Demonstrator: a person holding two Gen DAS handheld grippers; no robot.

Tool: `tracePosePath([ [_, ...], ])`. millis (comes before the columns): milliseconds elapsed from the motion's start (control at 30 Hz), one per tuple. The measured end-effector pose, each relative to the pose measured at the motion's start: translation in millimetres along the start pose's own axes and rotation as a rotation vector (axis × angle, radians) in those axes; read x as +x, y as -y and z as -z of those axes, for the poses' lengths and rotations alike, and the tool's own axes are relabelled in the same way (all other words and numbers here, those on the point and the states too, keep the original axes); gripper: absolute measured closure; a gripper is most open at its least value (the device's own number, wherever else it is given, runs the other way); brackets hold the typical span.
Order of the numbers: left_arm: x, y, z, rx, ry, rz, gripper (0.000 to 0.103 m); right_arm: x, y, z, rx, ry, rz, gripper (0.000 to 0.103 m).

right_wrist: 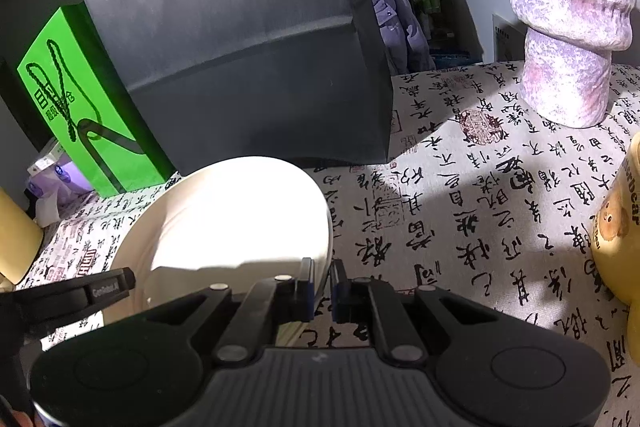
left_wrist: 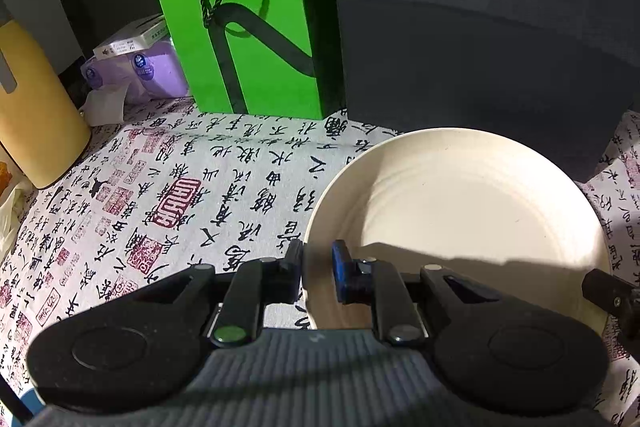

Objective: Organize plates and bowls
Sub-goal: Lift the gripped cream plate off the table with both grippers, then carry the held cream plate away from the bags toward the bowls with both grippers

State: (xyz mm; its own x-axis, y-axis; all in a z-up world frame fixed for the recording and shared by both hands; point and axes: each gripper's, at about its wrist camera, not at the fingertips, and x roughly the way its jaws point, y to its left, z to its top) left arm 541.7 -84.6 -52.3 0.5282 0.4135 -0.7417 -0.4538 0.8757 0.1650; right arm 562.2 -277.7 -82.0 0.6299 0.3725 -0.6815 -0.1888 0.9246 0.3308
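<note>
Plate (left_wrist: 460, 203) rim clamped between both grippers' jaws.

One plate (left_wrist: 460, 211), two bags, two grippers, perhaps two yellow containers.

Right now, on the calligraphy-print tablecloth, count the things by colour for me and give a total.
Cream: 1, the round ceramic plate both grippers pinch by its rim
Green: 1, the paper gift bag
Dark grey: 1, the large paper bag
Yellow: 2, the tall jug and the bear-print mug
Purple: 1, the tissue pack
Total: 6
</note>
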Motion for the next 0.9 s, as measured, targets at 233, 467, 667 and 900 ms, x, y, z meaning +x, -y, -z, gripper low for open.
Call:
tracePosePath([
  [233, -7, -1, -1, 0.003, 0.011, 0.012, 0.087, -7, 1, -2, 0.001, 0.01, -0.005, 0.095],
  [467, -14, -4, -3, -0.003, 0.027, 0.032, 0.087, -13, 1, -5, 0.003, 0.029, -0.016, 0.095],
  [667, -20, -7, -4, 0.003, 0.042, 0.043, 0.087, -16, 2, -5, 0.008, 0.033, -0.022, 0.095],
  [900, -29, -11, -5, 0.002, 0.066, 0.071, 0.087, -16, 0, -4, 0.005, 0.036, -0.018, 0.095],
])
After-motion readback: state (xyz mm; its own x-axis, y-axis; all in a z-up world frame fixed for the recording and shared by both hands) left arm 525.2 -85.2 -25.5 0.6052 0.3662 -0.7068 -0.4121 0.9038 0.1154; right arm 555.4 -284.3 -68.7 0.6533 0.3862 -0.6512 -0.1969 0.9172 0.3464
